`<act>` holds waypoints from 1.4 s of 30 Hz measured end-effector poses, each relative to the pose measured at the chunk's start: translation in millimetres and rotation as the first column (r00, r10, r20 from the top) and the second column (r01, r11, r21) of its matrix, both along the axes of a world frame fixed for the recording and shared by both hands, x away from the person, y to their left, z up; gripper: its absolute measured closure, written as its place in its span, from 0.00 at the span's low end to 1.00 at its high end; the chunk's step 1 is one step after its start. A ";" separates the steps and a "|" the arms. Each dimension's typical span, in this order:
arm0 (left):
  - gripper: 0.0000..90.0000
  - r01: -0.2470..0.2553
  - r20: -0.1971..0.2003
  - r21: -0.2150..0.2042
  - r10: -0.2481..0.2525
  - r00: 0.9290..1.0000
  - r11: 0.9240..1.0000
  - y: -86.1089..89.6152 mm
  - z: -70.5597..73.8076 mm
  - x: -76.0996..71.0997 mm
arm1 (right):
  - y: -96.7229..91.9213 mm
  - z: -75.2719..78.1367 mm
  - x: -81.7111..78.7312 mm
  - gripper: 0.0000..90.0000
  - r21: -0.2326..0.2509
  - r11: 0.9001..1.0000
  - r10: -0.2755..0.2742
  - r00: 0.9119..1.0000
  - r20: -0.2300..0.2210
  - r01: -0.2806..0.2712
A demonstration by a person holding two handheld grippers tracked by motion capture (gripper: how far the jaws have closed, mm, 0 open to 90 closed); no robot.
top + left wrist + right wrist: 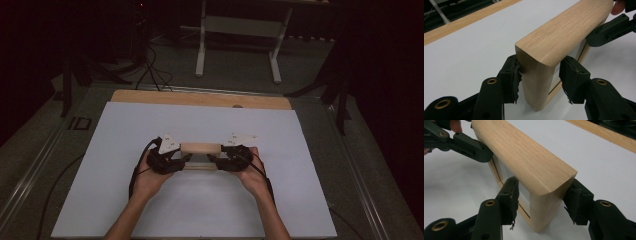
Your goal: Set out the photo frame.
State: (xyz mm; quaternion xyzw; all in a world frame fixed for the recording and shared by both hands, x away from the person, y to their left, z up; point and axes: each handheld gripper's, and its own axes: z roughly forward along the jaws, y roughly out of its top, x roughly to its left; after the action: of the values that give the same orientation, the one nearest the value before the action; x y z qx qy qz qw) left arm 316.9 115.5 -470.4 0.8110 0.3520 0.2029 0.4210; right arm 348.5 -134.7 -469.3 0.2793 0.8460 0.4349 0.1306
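A light oak picture frame [200, 148] stands on its long edge at the middle of the white board [150, 210]. My left gripper [189, 159] grips its left end, and in the left gripper view the two black pads [511, 75] press the end post of the frame [541, 72] from both sides. My right gripper [211, 159] holds the opposite end. In the right gripper view its pads [576, 197] clamp that end of the frame [524, 160]. Each hand's view shows the other gripper's jaw at the far end. Whether the frame's lower edge touches the board I cannot tell.
The white board lies on a wooden tabletop whose bare strip [200, 98] shows along the far edge. Beyond it stand a white table base [240, 30] and loose black cables [150, 70] on the floor. Dark stands flank the table at left and right.
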 end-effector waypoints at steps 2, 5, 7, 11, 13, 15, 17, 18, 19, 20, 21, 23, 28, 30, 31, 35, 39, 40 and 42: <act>0.57 -0.001 -0.007 -0.003 0.001 1.000 1.000 0.6 -1.0 1.4 | 1.0 -1.1 1.3 0.53 0.001 1.000 -0.001 1.000 -0.004 0.001; 0.57 -0.002 -0.023 -0.022 0.002 1.000 1.000 0.9 -4.4 4.1 | 1.7 -3.1 2.8 0.52 -0.001 1.000 -0.012 1.000 -0.012 0.012; 0.57 -0.010 -0.025 -0.035 0.009 1.000 0.999 1.3 -5.2 4.8 | 1.4 -4.1 3.6 0.52 0.009 1.000 -0.023 1.000 -0.021 0.023; 0.57 -0.015 -0.028 -0.045 0.014 0.999 0.999 0.9 -5.6 6.0 | 0.8 -4.3 5.0 0.52 0.021 0.999 -0.031 0.999 -0.028 0.031; 0.57 -0.016 -0.028 -0.050 0.014 1.000 0.999 0.8 -6.0 6.8 | -0.2 -4.3 5.4 0.52 0.026 0.999 -0.035 0.999 -0.034 0.036; 0.57 -0.018 -0.027 -0.059 0.016 1.000 0.998 1.3 -7.0 8.2 | -1.8 -4.1 5.7 0.52 0.031 0.999 -0.042 0.999 -0.033 0.043; 0.57 -0.014 -0.025 -0.068 0.012 1.000 0.998 2.6 -8.1 10.2 | -3.3 -3.4 5.5 0.52 0.037 0.998 -0.048 0.998 -0.038 0.050; 0.57 -0.012 -0.024 -0.076 0.010 1.000 0.997 3.0 -8.9 11.2 | -4.0 -3.1 5.5 0.52 0.034 0.998 -0.048 0.998 -0.038 0.049; 0.57 -0.008 -0.027 -0.084 0.006 1.000 0.996 3.8 -9.4 12.3 | -4.5 -3.0 5.6 0.52 0.032 0.998 -0.046 0.998 -0.038 0.047; 0.57 -0.007 -0.028 -0.084 0.005 1.000 0.996 4.3 -9.5 13.0 | -5.0 -2.9 5.8 0.52 0.031 0.998 -0.046 0.998 -0.037 0.047; 0.57 -0.010 -0.027 -0.089 0.008 1.000 0.996 4.1 -9.9 13.7 | -5.3 -2.8 5.8 0.52 0.031 0.998 -0.048 0.998 -0.038 0.049; 0.57 -0.012 -0.028 -0.091 0.010 1.000 0.996 4.0 -10.2 15.4 | -5.4 -2.9 6.1 0.52 0.033 0.998 -0.051 0.998 -0.038 0.052; 0.57 -0.013 -0.025 -0.072 0.011 1.000 0.997 2.6 -9.9 17.7 | -5.2 -5.1 8.8 0.52 0.051 0.996 -0.071 0.996 -0.045 0.074; 0.57 -0.014 -0.024 -0.069 0.012 1.000 0.998 2.8 -10.2 18.2 | -5.0 -5.4 9.3 0.52 0.050 0.996 -0.072 0.997 -0.042 0.074; 0.56 -0.016 -0.023 -0.073 0.014 1.000 0.997 2.5 -10.5 18.6 | -4.8 -5.4 9.5 0.52 0.049 0.996 -0.074 0.996 -0.042 0.076; 0.56 -0.022 -0.022 -0.080 0.021 1.000 0.997 2.1 -11.8 20.8 | -3.8 -6.3 10.8 0.52 0.054 0.995 -0.086 0.995 -0.044 0.089; 0.55 -0.026 -0.028 -0.080 0.024 0.999 0.996 0.8 -12.5 23.9 | -3.2 -7.5 12.2 0.52 0.053 0.993 -0.099 0.994 -0.047 0.101; 0.55 -0.026 -0.029 -0.081 0.024 0.999 0.996 0.8 -12.8 24.8 | -3.1 -7.8 12.6 0.52 0.053 0.993 -0.100 0.994 -0.048 0.103; 0.55 -0.027 -0.032 -0.083 0.024 0.999 0.996 0.7 -13.3 26.6 | -3.2 -8.2 13.4 0.52 0.047 0.993 -0.105 0.993 -0.050 0.107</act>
State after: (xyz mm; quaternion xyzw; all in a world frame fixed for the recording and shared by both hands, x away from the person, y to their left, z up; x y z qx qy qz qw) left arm 343.5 116.2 -483.7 0.7913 0.3770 0.1808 0.4461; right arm 361.9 -137.9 -477.5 0.3371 0.8218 0.4416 0.1266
